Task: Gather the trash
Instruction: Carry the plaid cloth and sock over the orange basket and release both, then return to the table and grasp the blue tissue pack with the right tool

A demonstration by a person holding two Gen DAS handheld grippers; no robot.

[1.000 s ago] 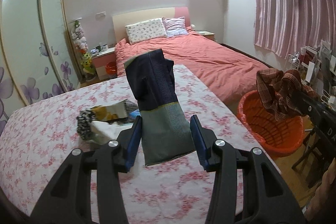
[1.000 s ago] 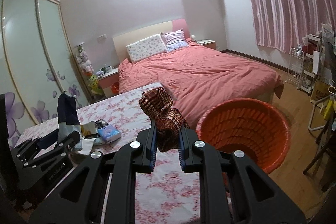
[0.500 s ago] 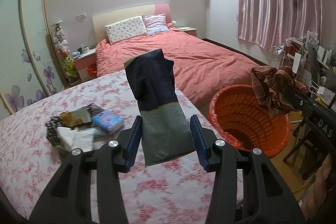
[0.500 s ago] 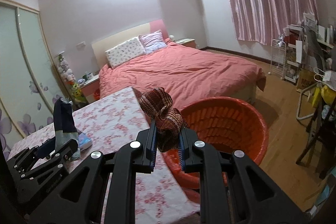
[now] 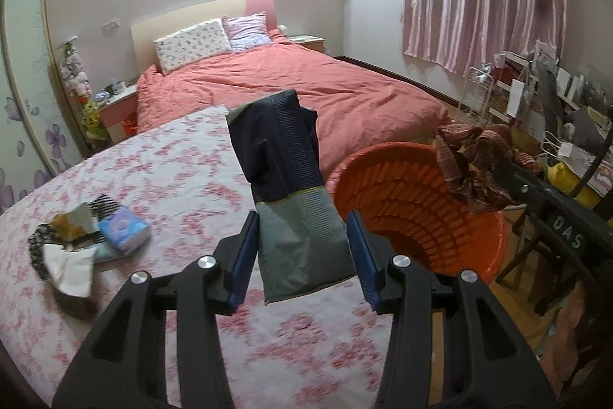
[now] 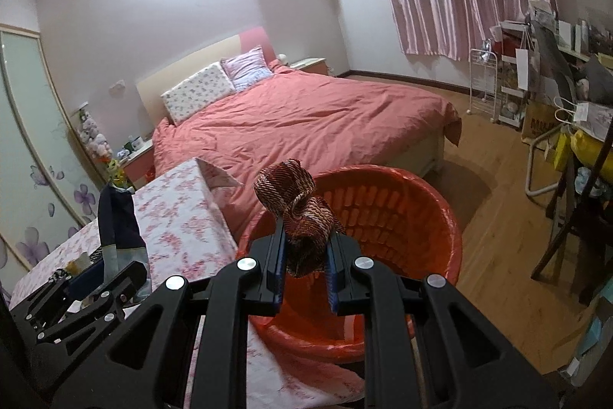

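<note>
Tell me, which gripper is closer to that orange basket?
Right. The right gripper, jaws shut on a reddish-brown cloth, hangs over the orange basket. The left gripper, holding a dark bag, is beside it, above the floral table.

Table (image 5: 184, 179) under pink floral cloth; heap at its 9 o'clock side: tissue pack (image 5: 124, 230), white crumpled paper (image 5: 71, 265), patterned scraps. Orange basket (image 5: 413, 213) on wooden floor (image 6: 494, 217), at table's 3 o'clock edge.
</note>
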